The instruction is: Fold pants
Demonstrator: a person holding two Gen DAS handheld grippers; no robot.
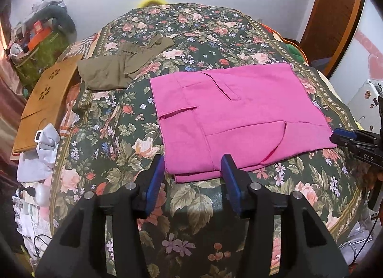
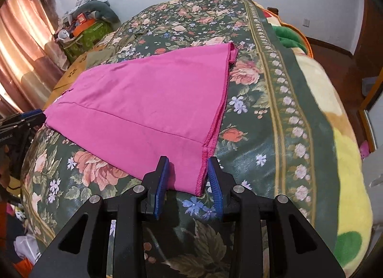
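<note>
Pink pants (image 1: 239, 120) flat on bedspread (image 1: 115, 139), left gripper (image 1: 194, 177) spread astride edge, right gripper (image 2: 188, 177) straddling hem corner, not pinching

- We see only the tip of the right tool (image 1: 335, 135) in the left wrist view; the frame's edge cuts off the rest.
- The pink pants (image 2: 143, 105) hide most of the olive garment (image 2: 95, 59) in the right wrist view.
- The pile on the green box (image 1: 42, 50) (far corner) is too small to tell apart.

Black tongs (image 1: 192, 168), blue pads (image 1: 155, 177), silver screws.
</note>
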